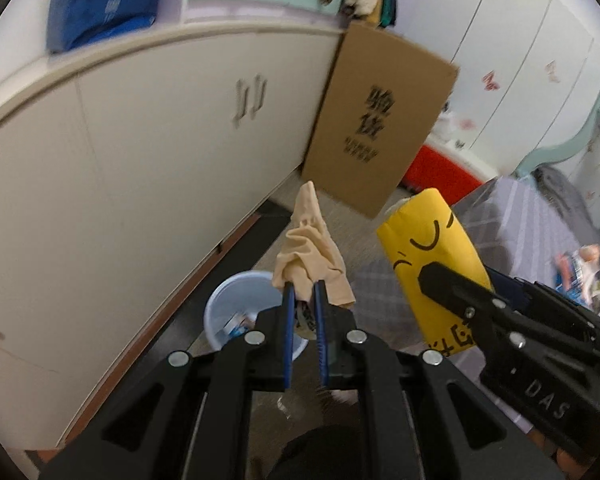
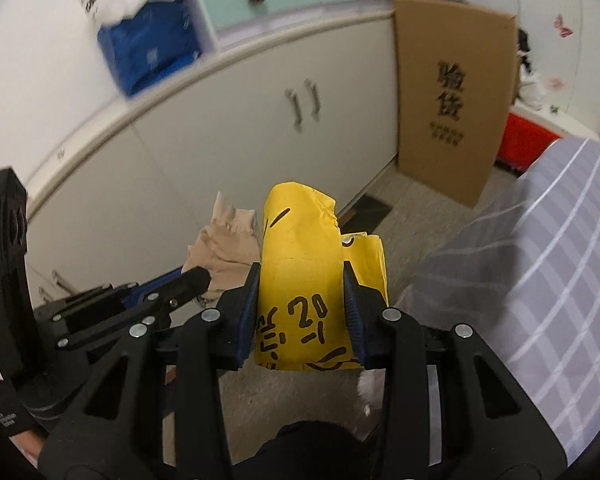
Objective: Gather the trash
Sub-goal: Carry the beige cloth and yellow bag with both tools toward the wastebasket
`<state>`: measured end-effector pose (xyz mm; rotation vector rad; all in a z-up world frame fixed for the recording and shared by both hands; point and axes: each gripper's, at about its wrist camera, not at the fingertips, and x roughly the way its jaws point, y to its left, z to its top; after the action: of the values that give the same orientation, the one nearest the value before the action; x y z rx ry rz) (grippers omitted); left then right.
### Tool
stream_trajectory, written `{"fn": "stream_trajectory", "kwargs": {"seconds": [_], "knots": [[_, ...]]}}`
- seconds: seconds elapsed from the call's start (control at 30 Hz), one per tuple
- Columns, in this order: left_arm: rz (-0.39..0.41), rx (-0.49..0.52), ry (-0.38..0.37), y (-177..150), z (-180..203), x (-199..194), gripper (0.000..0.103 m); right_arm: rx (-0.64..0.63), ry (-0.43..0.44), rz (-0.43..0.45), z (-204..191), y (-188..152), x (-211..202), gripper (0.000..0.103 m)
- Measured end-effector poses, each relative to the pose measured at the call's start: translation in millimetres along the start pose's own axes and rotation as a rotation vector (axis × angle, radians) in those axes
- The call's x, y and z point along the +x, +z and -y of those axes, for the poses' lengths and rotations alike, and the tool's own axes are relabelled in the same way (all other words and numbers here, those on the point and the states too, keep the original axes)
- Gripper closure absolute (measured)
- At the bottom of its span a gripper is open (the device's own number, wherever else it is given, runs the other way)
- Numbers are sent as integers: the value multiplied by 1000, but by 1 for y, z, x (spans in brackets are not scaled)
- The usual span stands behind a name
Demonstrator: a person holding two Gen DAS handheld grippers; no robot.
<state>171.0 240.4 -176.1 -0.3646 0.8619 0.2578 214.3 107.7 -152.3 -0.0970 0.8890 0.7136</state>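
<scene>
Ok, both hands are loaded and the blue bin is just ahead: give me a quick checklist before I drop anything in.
1. Left hand-held gripper shut on the beige cloth: ok.
2. Right hand-held gripper shut on the yellow package: ok.
3. Light blue bin in sight and open-topped: ok; it already holds some wrappers.
4. Cloth directly over the bin mouth: cannot tell; in the left wrist view it hangs at the bin's right rim.
5. Yellow package over the bin: not ok; it sits to the right of the bin.
6. Brown cardboard box clear of both loads: ok, it stands farther back by the cabinet.
</scene>
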Motion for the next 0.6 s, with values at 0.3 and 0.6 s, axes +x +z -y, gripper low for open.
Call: {"fn": "stream_trajectory", "kwargs": {"seconds": [0.3,0.6], "knots": [[-119,-22,28,-8,-25,57,93,15,-35,-80,-7,-19,60,65],[-108,-75,33,25,-26,88,53,88,-113,-40,20,-14,76,65]]}}
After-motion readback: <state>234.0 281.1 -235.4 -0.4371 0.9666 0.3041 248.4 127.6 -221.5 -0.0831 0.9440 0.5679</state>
